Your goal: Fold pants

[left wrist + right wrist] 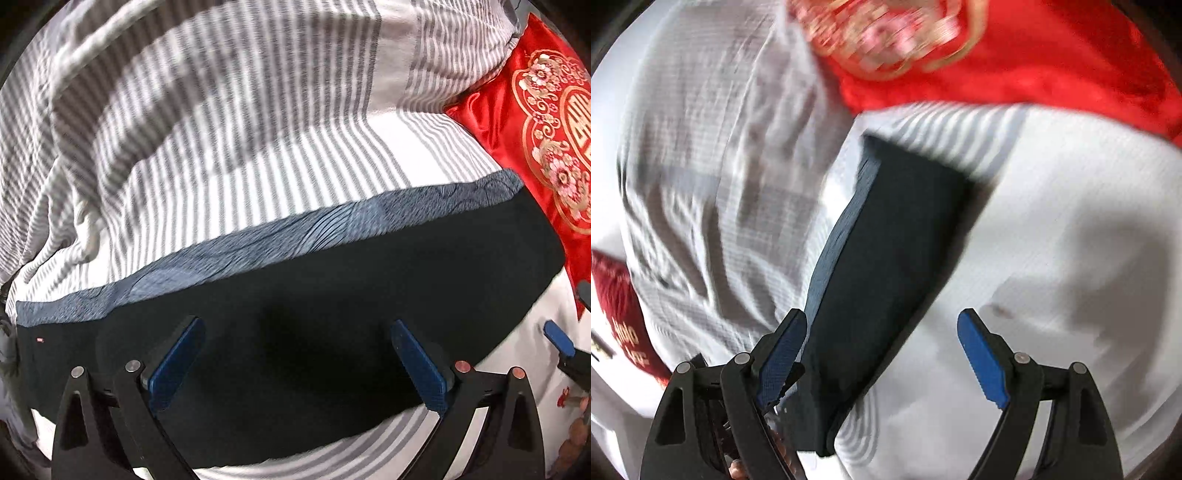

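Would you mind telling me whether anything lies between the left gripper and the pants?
Nothing visible does: the open left gripper is directly over the dark pants, which lie bare on the striped sheet.

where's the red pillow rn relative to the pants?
Left wrist view: the red pillow is at far right, on the striped sheet, next to the right end of the dark pants. Right wrist view: blurred, top.

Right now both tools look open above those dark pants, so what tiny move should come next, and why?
Probably lower the left tool and close it on the near edge of the dark pants. Both tools are open and hold nothing, and the pants lie flat on the striped sheet as a long folded band.
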Demonstrator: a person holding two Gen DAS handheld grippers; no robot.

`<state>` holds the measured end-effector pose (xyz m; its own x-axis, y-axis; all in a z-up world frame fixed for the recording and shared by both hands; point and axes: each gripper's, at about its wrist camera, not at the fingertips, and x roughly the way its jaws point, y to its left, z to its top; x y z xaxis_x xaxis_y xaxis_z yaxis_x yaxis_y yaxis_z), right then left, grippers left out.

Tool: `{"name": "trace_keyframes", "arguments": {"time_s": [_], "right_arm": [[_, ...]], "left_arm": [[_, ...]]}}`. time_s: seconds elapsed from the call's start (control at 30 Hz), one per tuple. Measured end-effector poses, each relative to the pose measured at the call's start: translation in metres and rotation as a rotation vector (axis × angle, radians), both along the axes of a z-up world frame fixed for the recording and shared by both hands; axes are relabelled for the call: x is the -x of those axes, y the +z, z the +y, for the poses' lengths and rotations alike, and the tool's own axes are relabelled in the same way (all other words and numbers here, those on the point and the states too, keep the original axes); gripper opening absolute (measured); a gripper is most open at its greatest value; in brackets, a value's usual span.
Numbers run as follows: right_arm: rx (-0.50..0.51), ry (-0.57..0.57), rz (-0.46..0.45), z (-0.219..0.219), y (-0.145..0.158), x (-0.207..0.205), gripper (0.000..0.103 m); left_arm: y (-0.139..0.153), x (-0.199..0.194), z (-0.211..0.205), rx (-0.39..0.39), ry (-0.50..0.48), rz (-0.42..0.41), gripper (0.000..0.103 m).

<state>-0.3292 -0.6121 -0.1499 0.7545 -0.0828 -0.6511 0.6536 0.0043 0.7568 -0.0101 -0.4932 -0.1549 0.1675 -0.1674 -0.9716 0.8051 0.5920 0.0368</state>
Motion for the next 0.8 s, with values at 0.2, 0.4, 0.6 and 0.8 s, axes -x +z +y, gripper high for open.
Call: {"name": "trace_keyframes", "arguments": {"time_s": [0.2, 0.4, 0.6, 0.8], "right_arm": [[-0.011, -0.036, -0.068, -0.024, -0.018, 0.014, 0.086], [0.018, -0.018, -0.124, -0.038, -0.022, 0.004, 0.086], [0.038, 0.008, -0.129, -0.049, -0.022, -0.015, 0.086], [-0.042, 0.042, -0.084, -0.055, -0.033, -0.036, 0.037]], "left_arm": [[-0.014, 0.003, -0.027, -0.029, 0.037, -0.047, 0.102], [-0.029, 0.001, -0.041, -0.057, 0.075, -0.078, 0.102], [-0.042, 0.003, -0.046, -0.082, 0.099, -0.073, 0.102], [-0.05, 0.007, -0.042, -0.053, 0.124, -0.093, 0.102]]}}
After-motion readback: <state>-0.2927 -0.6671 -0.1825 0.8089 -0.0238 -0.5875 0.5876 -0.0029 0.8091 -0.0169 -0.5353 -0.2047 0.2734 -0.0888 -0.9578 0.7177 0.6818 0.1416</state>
